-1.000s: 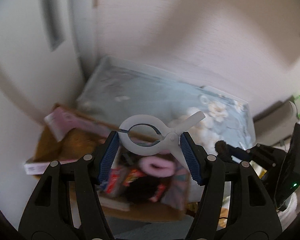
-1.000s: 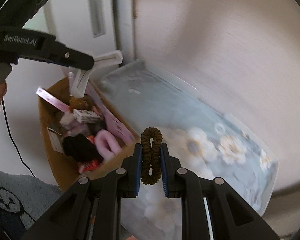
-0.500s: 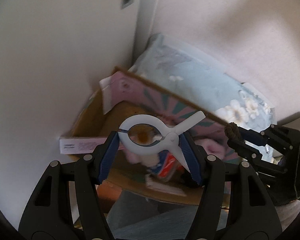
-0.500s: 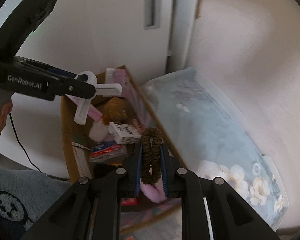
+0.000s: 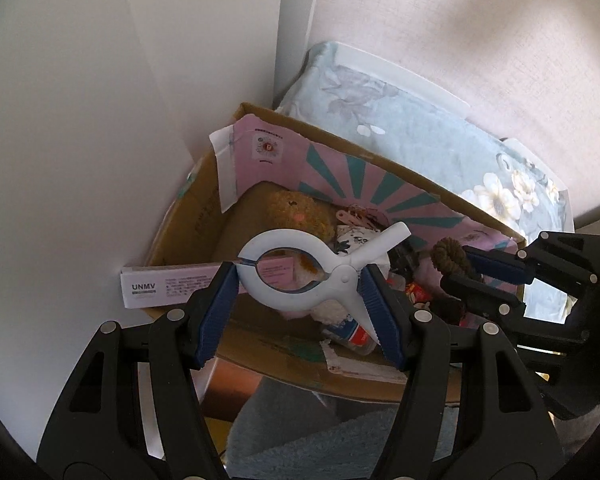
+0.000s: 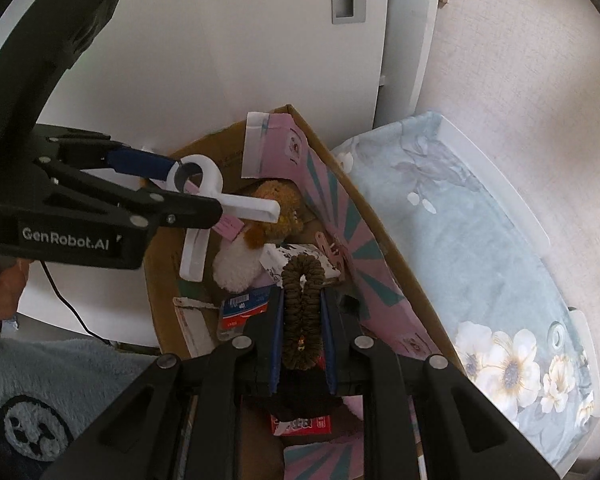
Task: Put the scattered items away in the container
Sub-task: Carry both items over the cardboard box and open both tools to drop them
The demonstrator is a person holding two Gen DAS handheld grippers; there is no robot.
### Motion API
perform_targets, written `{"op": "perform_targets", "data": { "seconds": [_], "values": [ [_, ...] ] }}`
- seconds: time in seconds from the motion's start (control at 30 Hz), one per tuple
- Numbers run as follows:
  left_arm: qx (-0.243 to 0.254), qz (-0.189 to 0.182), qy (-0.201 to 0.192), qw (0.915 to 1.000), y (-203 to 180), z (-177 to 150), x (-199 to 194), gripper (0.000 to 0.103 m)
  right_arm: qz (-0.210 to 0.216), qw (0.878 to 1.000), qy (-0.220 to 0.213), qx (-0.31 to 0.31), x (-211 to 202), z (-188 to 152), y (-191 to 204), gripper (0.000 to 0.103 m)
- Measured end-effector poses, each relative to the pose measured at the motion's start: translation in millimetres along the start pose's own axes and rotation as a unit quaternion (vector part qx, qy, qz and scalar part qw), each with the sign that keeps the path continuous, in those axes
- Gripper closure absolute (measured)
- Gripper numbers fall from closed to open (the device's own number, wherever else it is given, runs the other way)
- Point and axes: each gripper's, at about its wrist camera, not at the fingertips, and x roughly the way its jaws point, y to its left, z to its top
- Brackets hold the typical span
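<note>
Now that both grippers have swung from over the floral bed point(image 5: 440, 152) to above the cardboard box point(image 5: 188, 220), the carry is nearly done. Left gripper point(image 5: 300, 284) fingers clamp the white clip point(image 5: 296, 280) over the box's middle; right gripper point(image 6: 302, 316) fingers pinch the brown scrunchie point(image 6: 302, 308) over its near end. Judging from this, release comes next.

A home bedroom corner is showing: a pale blue floral-print quilt point(image 6: 480, 248) is lying by a white panelled door point(image 6: 260, 60), with a fluffy blue-grey rug point(image 6: 40, 392) underfoot.
</note>
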Motion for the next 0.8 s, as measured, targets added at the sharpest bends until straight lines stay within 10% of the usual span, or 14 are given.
{"op": "perform_targets", "data": {
  "seconds": [0.1, 0.2, 0.8],
  "values": [
    [0.0, -0.034, -0.014, 0.9993, 0.4, 1.1, -6.9, 0.035, 0.009, 1.0, 0.006, 0.003, 2.4, 1.2, 0.4, 0.086],
    [-0.003, -0.014, -0.016, 0.9998, -0.4, 3.9, -12.4, 0.01, 0.02, 1.0, 0.015, 0.018, 7.0, 0.4, -0.9, 0.061],
    [0.053, 0.02, -0.036, 0.9977, -7.7, 14.5, -30.7, 0.01, -0.009, 0.999, -0.024, 0.046, -18.5, -10.5, -3.7, 0.052]
  ]
}}
